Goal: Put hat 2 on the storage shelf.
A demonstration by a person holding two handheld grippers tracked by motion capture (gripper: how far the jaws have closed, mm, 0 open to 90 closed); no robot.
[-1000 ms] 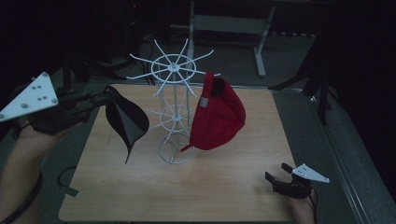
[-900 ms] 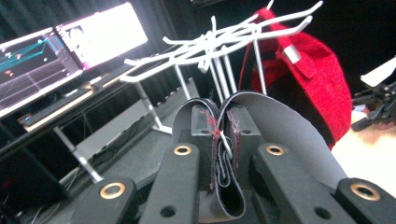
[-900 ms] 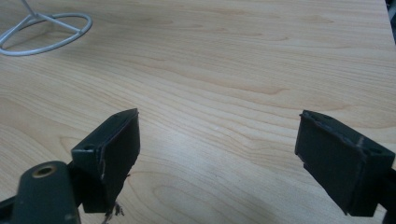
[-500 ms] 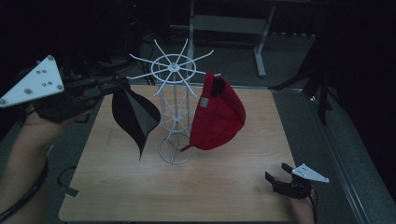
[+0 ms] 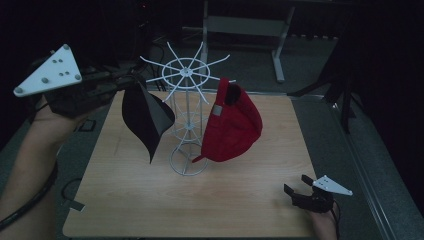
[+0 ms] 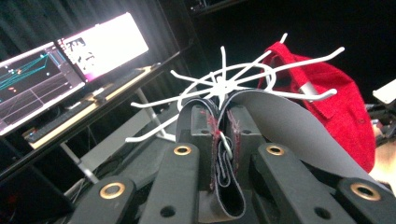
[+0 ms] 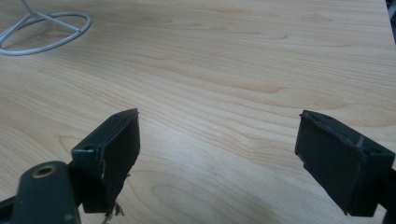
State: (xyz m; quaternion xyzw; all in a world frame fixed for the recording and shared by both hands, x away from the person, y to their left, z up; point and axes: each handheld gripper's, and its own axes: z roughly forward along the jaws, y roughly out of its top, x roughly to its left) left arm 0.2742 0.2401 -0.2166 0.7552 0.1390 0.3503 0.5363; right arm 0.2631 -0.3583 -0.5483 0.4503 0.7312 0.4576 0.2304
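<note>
My left gripper (image 5: 131, 77) is shut on the back strap of a black cap (image 5: 145, 117), which hangs from it just left of the top of a white wire hat rack (image 5: 186, 70). In the left gripper view the jaws (image 6: 219, 116) pinch the strap and its buckle, with the black cap's (image 6: 280, 121) brim curving right and the rack's spokes (image 6: 219, 84) close ahead. A red cap (image 5: 235, 125) hangs on the rack's right side. My right gripper (image 5: 295, 187) rests open near the table's front right corner, its jaws (image 7: 217, 144) wide apart over bare wood.
The rack stands mid-table on a ring base (image 7: 46, 32) on the wooden tabletop (image 5: 240, 200). Lit monitors (image 6: 70, 70) on a desk sit off to the left. A metal desk frame (image 5: 240, 25) stands in the dark behind the table.
My left gripper has risen and moved right toward the rack's top, carrying the black cap with it. The right gripper has stayed where it was.
</note>
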